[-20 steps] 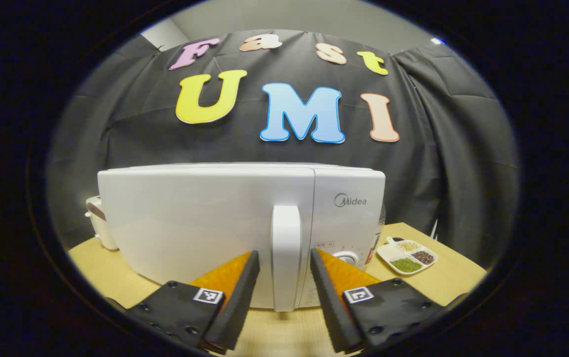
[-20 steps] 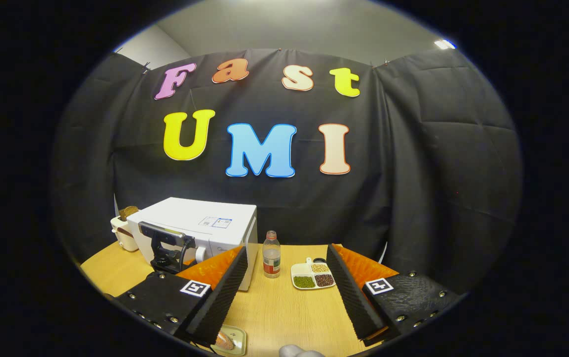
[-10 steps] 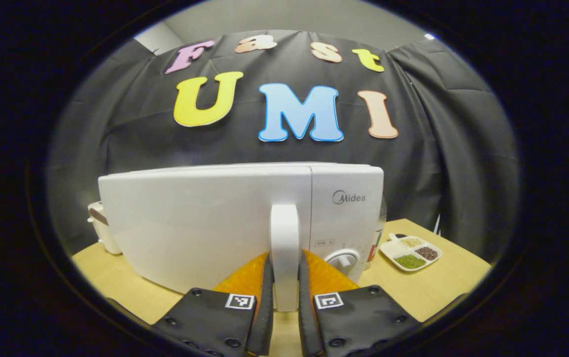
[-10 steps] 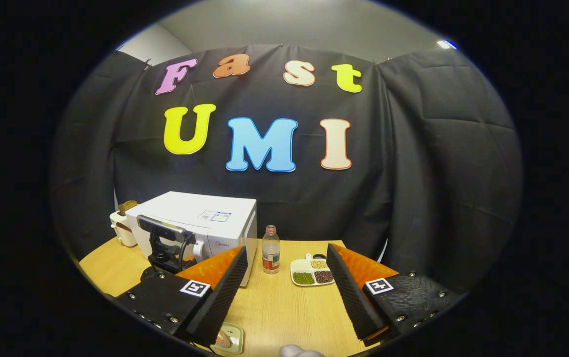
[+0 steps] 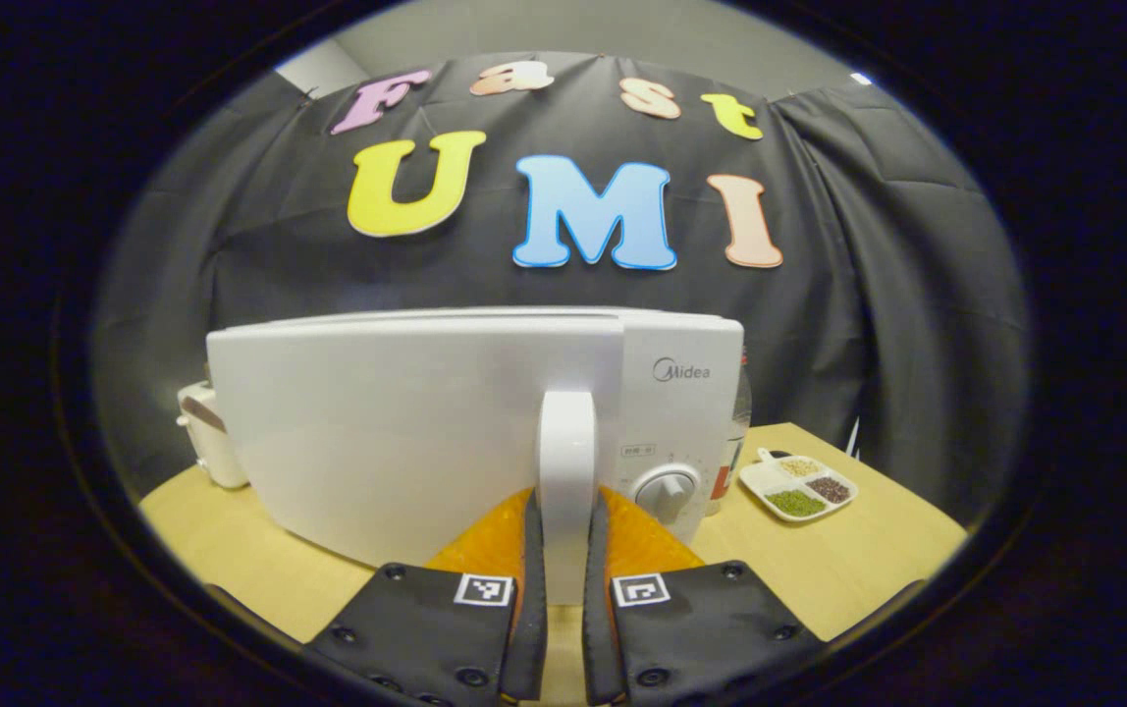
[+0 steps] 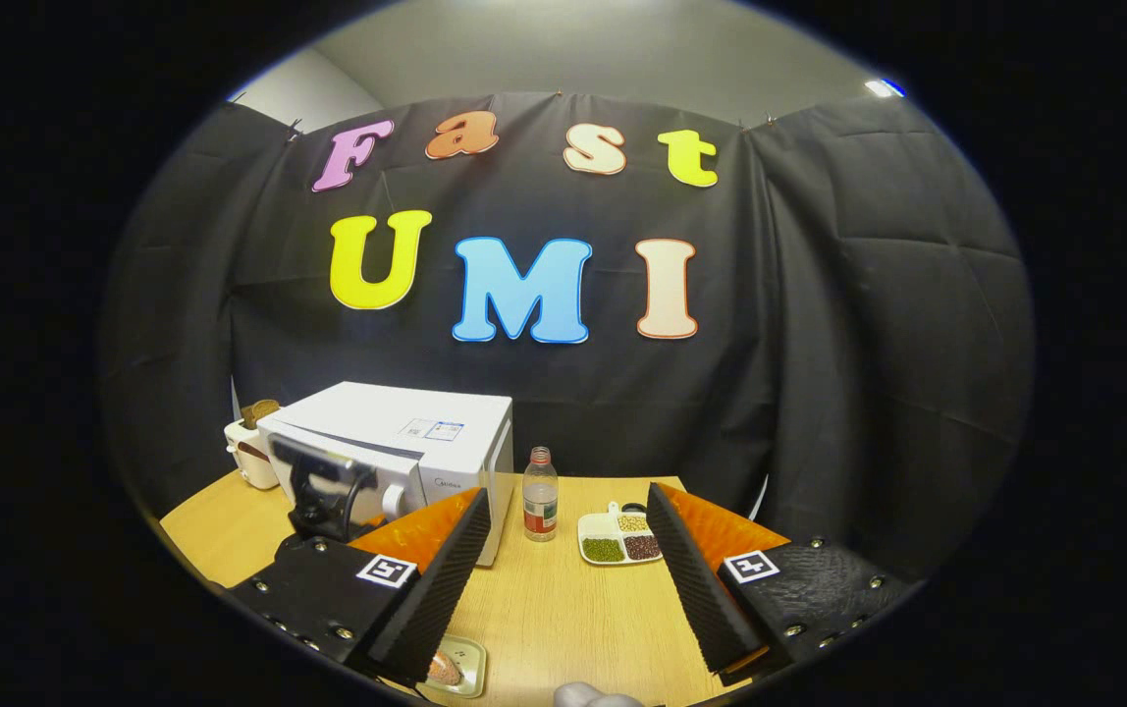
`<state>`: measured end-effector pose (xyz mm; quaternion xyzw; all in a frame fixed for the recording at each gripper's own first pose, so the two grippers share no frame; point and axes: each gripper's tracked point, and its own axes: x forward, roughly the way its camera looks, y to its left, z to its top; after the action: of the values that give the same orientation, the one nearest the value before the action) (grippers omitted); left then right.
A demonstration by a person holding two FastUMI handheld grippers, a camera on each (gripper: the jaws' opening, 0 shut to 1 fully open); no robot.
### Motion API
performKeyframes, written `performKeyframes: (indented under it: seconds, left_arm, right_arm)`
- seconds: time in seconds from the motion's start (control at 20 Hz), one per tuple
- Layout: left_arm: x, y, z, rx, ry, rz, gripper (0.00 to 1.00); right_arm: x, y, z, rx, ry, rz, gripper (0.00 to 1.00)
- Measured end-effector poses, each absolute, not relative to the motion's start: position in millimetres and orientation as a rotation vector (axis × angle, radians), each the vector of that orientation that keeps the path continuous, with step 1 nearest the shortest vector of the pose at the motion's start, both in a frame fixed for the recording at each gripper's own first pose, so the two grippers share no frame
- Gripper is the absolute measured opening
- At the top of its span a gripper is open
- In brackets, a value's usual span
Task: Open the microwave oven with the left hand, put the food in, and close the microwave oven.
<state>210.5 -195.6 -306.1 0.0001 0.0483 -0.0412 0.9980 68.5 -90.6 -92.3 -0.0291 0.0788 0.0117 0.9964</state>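
Glossy white plastic covers the one boxy microwave oven (image 5: 426,432) on the pale wood-grain bench (image 5: 848,550); the left tool (image 5: 561,589) clamps both ribbed black fingers on its upright rounded handle (image 5: 565,462). The right tool (image 6: 563,579) hangs spread wide above one small tray of food (image 6: 453,668) at the bench's near edge. One clear bottle (image 6: 540,508) and one three-compartment dish (image 6: 619,540) stand beside the oven.

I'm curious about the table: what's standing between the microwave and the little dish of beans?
A clear plastic bottle stands between the microwave and bean dish, seen in the right gripper view.
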Motion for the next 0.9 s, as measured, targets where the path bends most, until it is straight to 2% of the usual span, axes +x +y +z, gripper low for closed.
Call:
performKeyframes:
  seconds: [0.4,0.5,0.65,0.75,0.8,0.85,0.9]
  left_arm:
    - [94,-132,-317,0.018,0.156,-0.092,0.26]
    - [72,-112,-320,0.026,0.152,-0.083,0.31]
    - [41,-63,-329,0.091,0.201,-0.018,0.66]
    - [25,-44,-316,0.067,0.16,-0.016,0.87]
    - [19,-32,-311,0.082,0.151,0.004,0.83]
    - [13,-19,-308,0.097,0.151,0.019,0.88]
    - [8,-7,-308,0.108,0.149,0.042,0.84]
  right_arm:
    - [55,-43,-101,-0.027,0.186,0.112,0.98]
    - [50,-24,-103,-0.027,0.19,0.148,0.98]
    - [44,1,-102,-0.023,0.19,0.194,0.98]
    - [42,15,-103,-0.031,0.193,0.222,0.98]
    - [40,22,-104,-0.037,0.193,0.236,0.98]
    - [40,28,-105,-0.04,0.197,0.247,0.98]
    - [38,34,-108,-0.041,0.202,0.26,0.98]
